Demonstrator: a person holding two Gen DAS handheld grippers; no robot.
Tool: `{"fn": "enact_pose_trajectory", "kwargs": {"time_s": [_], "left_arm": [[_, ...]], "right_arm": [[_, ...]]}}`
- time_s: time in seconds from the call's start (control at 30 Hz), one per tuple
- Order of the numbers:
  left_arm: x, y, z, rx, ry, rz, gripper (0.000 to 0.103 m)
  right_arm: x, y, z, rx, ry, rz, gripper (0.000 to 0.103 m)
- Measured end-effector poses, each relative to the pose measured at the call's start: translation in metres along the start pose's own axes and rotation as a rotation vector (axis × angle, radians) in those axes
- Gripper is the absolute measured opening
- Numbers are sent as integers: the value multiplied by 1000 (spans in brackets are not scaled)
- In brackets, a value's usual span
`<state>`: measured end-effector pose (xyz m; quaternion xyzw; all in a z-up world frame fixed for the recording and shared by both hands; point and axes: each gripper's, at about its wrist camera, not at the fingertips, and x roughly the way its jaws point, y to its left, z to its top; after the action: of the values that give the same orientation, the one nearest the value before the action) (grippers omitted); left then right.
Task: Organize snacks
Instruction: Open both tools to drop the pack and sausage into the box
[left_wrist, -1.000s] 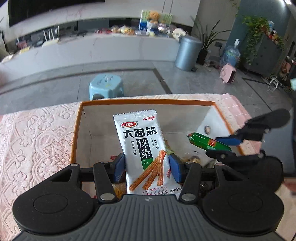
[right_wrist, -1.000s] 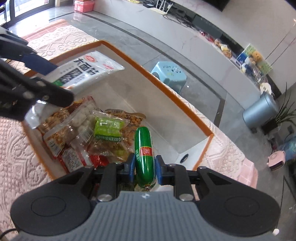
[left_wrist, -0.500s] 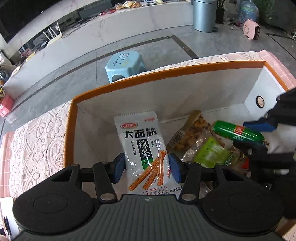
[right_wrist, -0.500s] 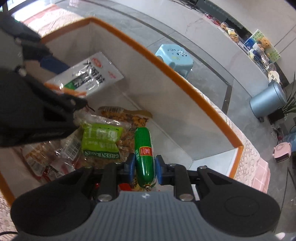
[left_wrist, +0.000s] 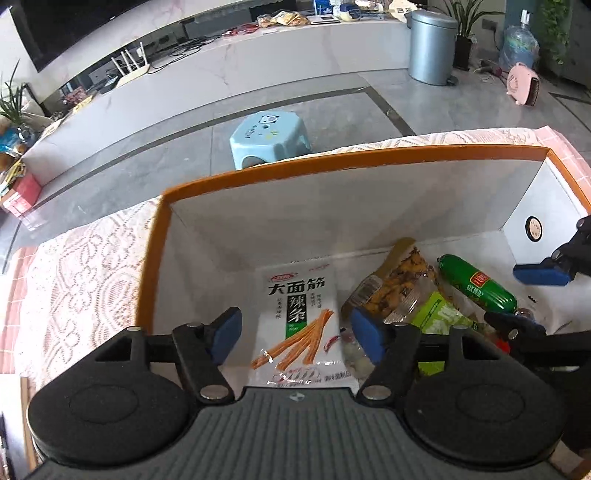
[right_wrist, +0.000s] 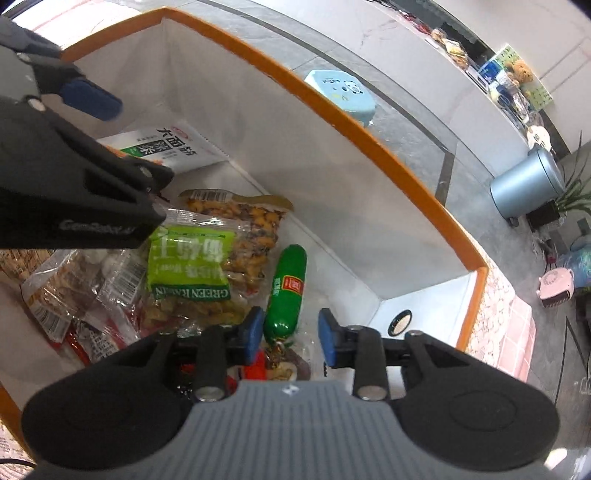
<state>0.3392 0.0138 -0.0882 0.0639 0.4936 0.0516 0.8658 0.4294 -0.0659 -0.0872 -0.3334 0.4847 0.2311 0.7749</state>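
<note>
A white box with an orange rim (left_wrist: 332, 162) (right_wrist: 369, 136) holds the snacks. The white spicy-strip packet (left_wrist: 299, 317) (right_wrist: 166, 147) lies on the box floor at the left. My left gripper (left_wrist: 295, 334) hovers above it, open and empty. The green sausage (left_wrist: 476, 288) (right_wrist: 288, 288) lies on the floor beside a pile of snack bags (right_wrist: 195, 266). My right gripper (right_wrist: 290, 334) is open just above the sausage's near end, not gripping it.
The box stands on a pink lace tablecloth (left_wrist: 74, 266). A blue stool (left_wrist: 269, 136) stands on the grey floor beyond it. A grey bin (left_wrist: 432, 44) and a long white counter (left_wrist: 221, 70) are farther back.
Both grippers have opened. The white packet dropped from the left gripper to the box floor, and the green sausage left the right gripper and lies in the box.
</note>
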Motion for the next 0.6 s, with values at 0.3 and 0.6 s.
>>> {"fn": "enact_pose_trajectory", "kwargs": {"time_s": [0.3,0.6], "left_arm": [[-34,3,1,-19,-34,-12,82],[-96,7,-17,-31,-165,-6,82]], "right_arm": [[-24,-3,5,81,-37,-9,75],[-87,-7,-1,118,-95,-43,95]]}}
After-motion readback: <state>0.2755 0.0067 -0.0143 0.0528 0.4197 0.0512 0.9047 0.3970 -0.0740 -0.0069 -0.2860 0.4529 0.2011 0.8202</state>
